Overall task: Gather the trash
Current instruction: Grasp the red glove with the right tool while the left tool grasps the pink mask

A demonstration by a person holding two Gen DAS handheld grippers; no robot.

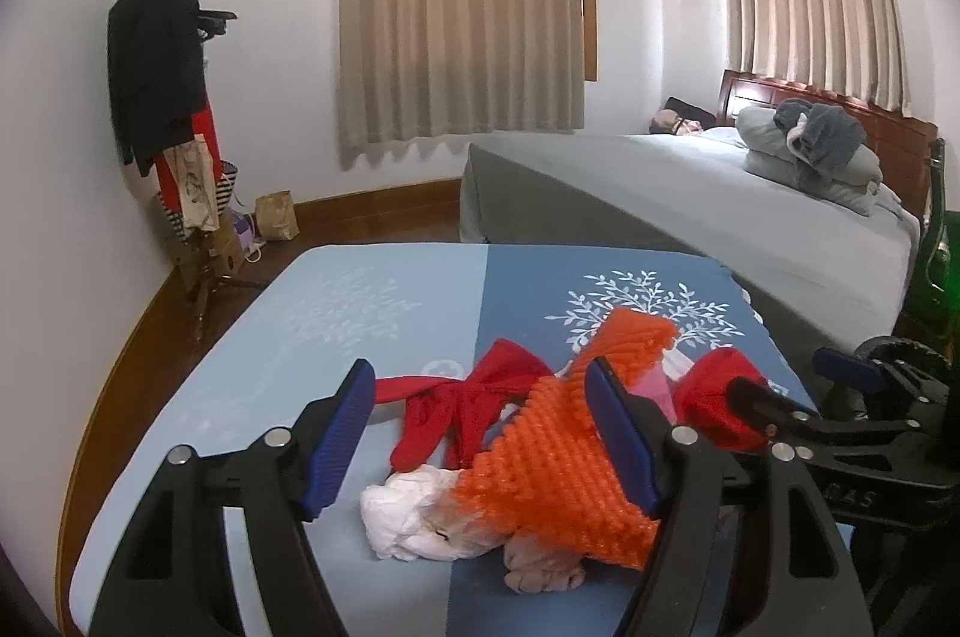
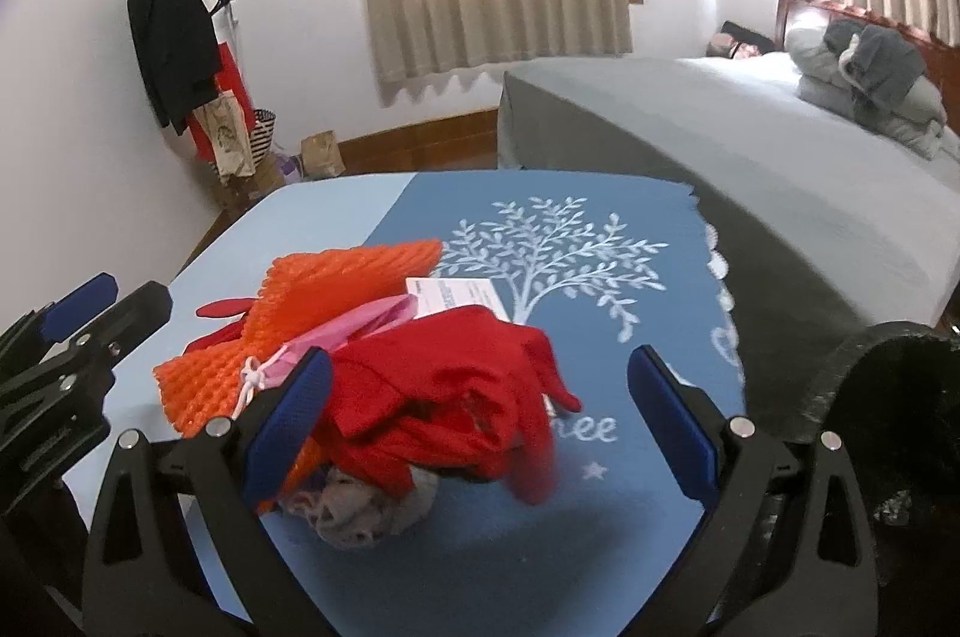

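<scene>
A heap of trash lies on a blue table cover [image 1: 372, 301]: an orange foam net [image 1: 558, 457], a red bag with ribbon-like handles [image 1: 474, 397], a crumpled white tissue [image 1: 408, 511], a pink bag [image 2: 366, 325] and a white slip [image 2: 456, 298]. My left gripper [image 1: 480, 433] is open over the heap, the orange net and the tissue between its fingers. My right gripper [image 2: 480, 421] is open around the red bag [image 2: 450, 397], with grey crumpled paper [image 2: 354, 511] below it. The right gripper also shows at the right of the left wrist view [image 1: 798, 385].
A black bin's rim [image 2: 888, 385] stands at the right, beside the table. A grey bed [image 1: 690, 193] with folded bedding lies behind. A coat stand [image 1: 162, 67] with clothes and bags stands in the left corner. Curtains cover two windows.
</scene>
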